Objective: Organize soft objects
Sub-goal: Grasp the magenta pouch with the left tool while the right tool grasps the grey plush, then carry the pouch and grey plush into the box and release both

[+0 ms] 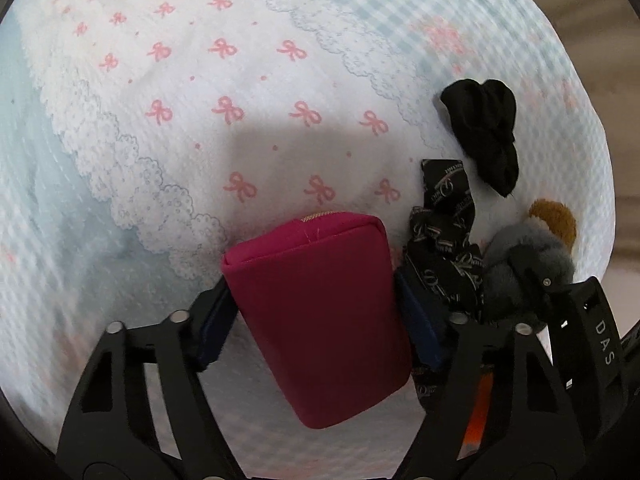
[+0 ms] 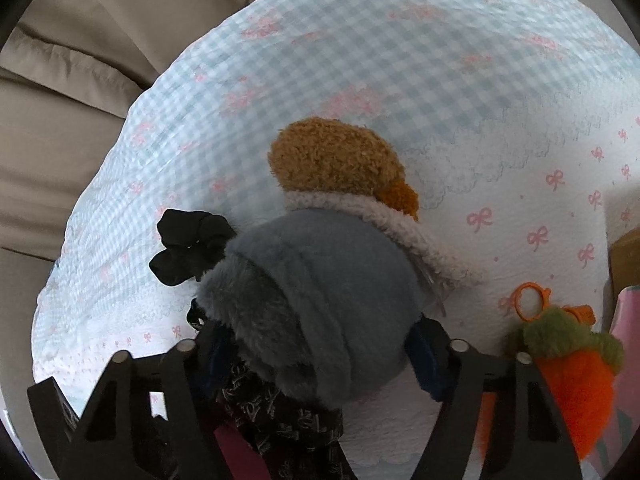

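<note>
A magenta zip pouch [image 1: 320,320] lies on the bow-print bedspread [image 1: 180,128], and my left gripper [image 1: 316,312] is shut on it, a blue pad against each long side. To its right lie a black printed ribbon [image 1: 444,240] and a black scrunchie [image 1: 484,132]. In the right wrist view, my right gripper [image 2: 320,356] is shut on the grey body of a plush toy [image 2: 320,280] with a brown curly head. The scrunchie [image 2: 192,244] sits just left of the toy, and the ribbon [image 2: 280,420] lies under the left finger.
An orange carrot plush [image 2: 568,380] with an orange clip lies beside the right finger. A pink box [image 2: 628,320] and a brown box [image 2: 624,256] stand at the right edge. Beige cushions [image 2: 60,120] border the bedspread on the far left.
</note>
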The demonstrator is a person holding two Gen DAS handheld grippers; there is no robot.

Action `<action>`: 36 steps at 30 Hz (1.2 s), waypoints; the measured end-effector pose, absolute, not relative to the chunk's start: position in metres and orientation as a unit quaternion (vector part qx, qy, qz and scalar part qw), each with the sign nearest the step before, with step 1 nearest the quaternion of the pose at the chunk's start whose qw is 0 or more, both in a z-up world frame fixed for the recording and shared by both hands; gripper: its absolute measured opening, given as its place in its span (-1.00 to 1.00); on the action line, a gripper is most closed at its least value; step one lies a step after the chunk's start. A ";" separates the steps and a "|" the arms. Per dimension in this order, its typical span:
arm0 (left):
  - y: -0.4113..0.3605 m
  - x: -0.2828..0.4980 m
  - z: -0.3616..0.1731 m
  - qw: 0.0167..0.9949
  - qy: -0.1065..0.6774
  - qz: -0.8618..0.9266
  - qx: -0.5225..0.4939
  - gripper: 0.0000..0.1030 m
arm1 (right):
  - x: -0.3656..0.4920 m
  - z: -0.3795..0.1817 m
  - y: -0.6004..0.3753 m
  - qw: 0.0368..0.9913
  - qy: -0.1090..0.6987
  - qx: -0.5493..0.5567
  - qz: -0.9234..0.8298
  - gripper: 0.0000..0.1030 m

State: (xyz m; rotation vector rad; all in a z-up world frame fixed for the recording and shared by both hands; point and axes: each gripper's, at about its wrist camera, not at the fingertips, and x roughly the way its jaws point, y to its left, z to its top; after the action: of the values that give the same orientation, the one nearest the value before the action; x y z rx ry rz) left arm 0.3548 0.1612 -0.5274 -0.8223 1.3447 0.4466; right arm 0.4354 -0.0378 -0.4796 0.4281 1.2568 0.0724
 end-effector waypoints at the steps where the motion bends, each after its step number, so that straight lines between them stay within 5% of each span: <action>1: 0.161 0.354 -0.527 0.684 0.600 0.195 -0.367 0.25 | 0.437 -0.478 -0.035 0.789 0.582 0.194 0.034 0.22; 6: 0.164 0.350 -0.521 0.687 0.595 0.165 -0.383 0.05 | 0.430 -0.464 -0.036 0.801 0.569 0.180 0.041 -0.05; 13: 0.160 0.333 -0.490 0.705 0.586 0.114 -0.382 -0.19 | 0.413 -0.425 -0.030 0.824 0.540 0.162 0.052 -0.07; 36: 0.101 0.258 -0.228 0.828 0.490 -0.086 -0.257 -0.22 | 0.243 -0.196 -0.094 0.898 0.408 0.166 -0.007 -0.07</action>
State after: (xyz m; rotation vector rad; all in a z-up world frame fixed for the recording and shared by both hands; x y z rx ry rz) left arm 0.2575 0.1007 -0.2277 -0.5464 1.0407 -0.1818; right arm 0.2431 -0.0944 -0.1962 0.3447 0.8448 -0.0141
